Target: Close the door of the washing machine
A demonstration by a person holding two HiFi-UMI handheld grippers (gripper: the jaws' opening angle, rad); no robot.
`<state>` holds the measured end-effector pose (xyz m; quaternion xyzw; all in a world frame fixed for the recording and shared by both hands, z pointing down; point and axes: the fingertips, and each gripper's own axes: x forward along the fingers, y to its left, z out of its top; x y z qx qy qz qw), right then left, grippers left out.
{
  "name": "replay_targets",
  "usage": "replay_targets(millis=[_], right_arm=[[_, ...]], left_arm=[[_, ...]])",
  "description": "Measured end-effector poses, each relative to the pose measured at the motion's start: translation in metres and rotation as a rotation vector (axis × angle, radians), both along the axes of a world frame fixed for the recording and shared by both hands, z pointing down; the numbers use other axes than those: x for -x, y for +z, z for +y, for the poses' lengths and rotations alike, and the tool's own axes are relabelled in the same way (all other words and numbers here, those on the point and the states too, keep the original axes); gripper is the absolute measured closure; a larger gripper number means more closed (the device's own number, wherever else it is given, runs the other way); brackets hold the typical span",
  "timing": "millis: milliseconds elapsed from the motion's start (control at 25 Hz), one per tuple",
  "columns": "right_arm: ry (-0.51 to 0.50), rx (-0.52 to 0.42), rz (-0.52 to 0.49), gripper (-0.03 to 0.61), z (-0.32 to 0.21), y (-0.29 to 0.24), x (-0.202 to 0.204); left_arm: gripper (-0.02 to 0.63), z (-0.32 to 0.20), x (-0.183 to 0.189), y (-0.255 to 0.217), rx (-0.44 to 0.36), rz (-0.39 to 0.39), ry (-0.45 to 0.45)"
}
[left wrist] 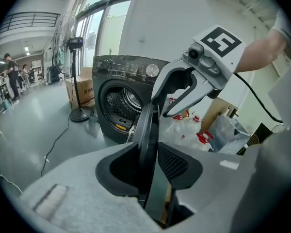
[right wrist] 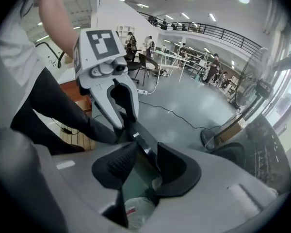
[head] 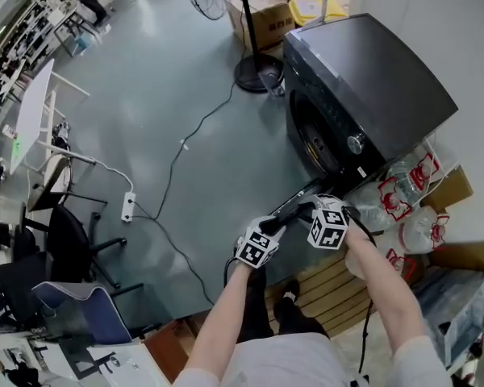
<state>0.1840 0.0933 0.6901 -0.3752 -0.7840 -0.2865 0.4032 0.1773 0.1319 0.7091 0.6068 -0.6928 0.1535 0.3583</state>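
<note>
The washing machine [head: 363, 95] stands at about 1 o'clock from the person's hands in the head view, with its drum opening [head: 315, 139] facing 7 o'clock. Its door [head: 294, 202] hangs wide open, swung out from the front toward the person at 7 o'clock of the opening. Both tools meet at its free edge.

The left hand-held gripper [left wrist: 149, 165] is clenched on the door's rim, which runs edge-on between its pads. The right hand-held gripper [right wrist: 145, 166] straddles the same rim from the other side with its jaws spread. The rim lies against one pad and a gap shows at the other, so it is not gripping.

The step in hand looks like taking hold of the door before the swing. The next move calls for carrying the rim in an arc toward 1 o'clock, into the opening. The jaws must let go before they are caught between door and front, and a last push should seat the latch.
</note>
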Motion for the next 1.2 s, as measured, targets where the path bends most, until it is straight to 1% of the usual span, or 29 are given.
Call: replay_targets(millis=[120,160,240,360,480,640,760,840,1000,1200], right_arm=[[-0.044,-0.075,0.014,0.445,-0.003,0.008,0.012],[-0.049,-0.087,0.024,0.446,-0.003,0.01,0.016],[-0.026,-0.077,0.05,0.469,-0.003,0.013,0.024],[0.046,-0.048,0.057,0.472,-0.002,0.013,0.037],[0.1,-0.043,0.057,0.471,0.0,0.015,0.05],[0.196,-0.022,0.076,0.472,-0.005,0.017,0.073],[0.321,0.027,0.11,0.469,-0.012,0.015,0.091],[0.382,0.036,0.114,0.469,-0.014,0.015,0.101],[0.445,0.025,0.127,0.469,-0.018,0.017,0.117],[0.511,0.028,0.137,0.469,-0.026,0.017,0.137]], left_arm=[[0.488,0.002,0.012,-0.001,0.017,0.013,0.032],[0.488,0.002,0.017,-0.001,0.027,0.014,0.041],[0.488,0.002,0.028,0.0,0.045,0.009,0.054],[0.486,0.003,0.042,0.001,0.051,0.039,0.079],[0.486,0.005,0.058,0.0,0.058,0.067,0.122],[0.485,0.0,0.086,0.007,0.092,0.046,0.18],[0.48,-0.008,0.108,0.006,0.1,0.04,0.201],[0.476,-0.012,0.12,0.007,0.109,0.044,0.219],[0.474,-0.018,0.138,0.009,0.123,0.053,0.289],[0.471,-0.029,0.162,0.012,0.115,0.058,0.361]])
